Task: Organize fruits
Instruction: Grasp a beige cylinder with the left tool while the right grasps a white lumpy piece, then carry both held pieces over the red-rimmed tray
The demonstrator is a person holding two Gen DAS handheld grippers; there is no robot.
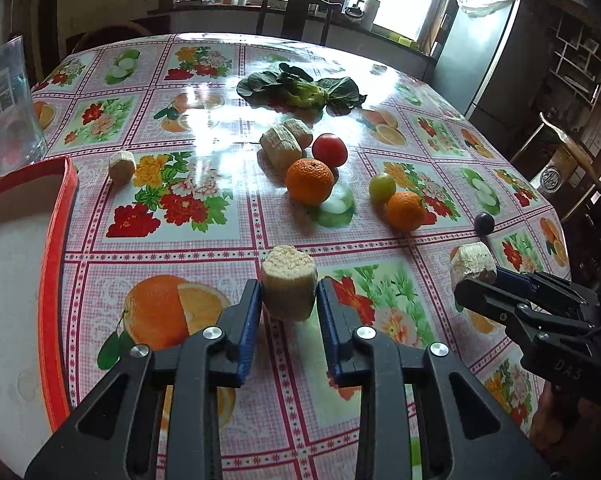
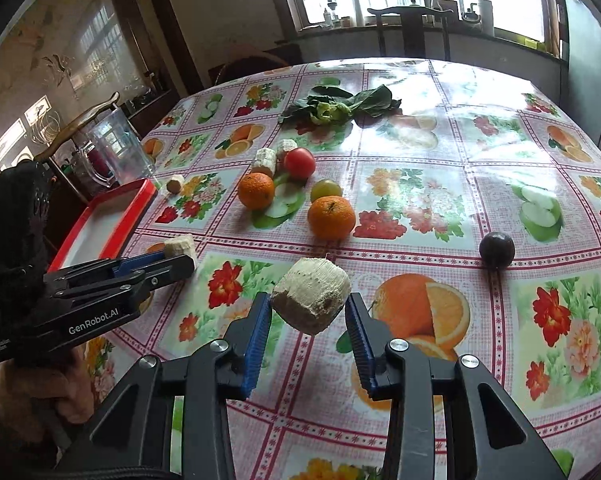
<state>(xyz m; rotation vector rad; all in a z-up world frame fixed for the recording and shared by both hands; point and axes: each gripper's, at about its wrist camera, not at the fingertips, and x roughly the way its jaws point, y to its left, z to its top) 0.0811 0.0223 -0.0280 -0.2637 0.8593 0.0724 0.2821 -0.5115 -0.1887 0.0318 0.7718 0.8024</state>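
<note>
My left gripper [image 1: 288, 286] is shut on a pale cut chunk [image 1: 288, 276] that stands upright on the flowered tablecloth near the front edge; in the right wrist view the left gripper [image 2: 176, 258] shows it at the fingertips. My right gripper [image 2: 309, 300] is shut on a second pale chunk [image 2: 312, 300], tilted between the blue pads. Behind lie two oranges [image 1: 309, 181] [image 1: 406, 210], a red tomato [image 1: 330, 149], a green fruit [image 1: 382, 187] and a dark plum [image 2: 496, 249].
A red-rimmed tray [image 1: 52, 264] sits at the left table edge beside a clear plastic jug [image 1: 8, 108]. Several more pale chunks [image 1: 284, 142] [image 1: 122, 167] lie mid-table. Leafy greens [image 1: 300, 90] lie farther back. Chairs stand around the table.
</note>
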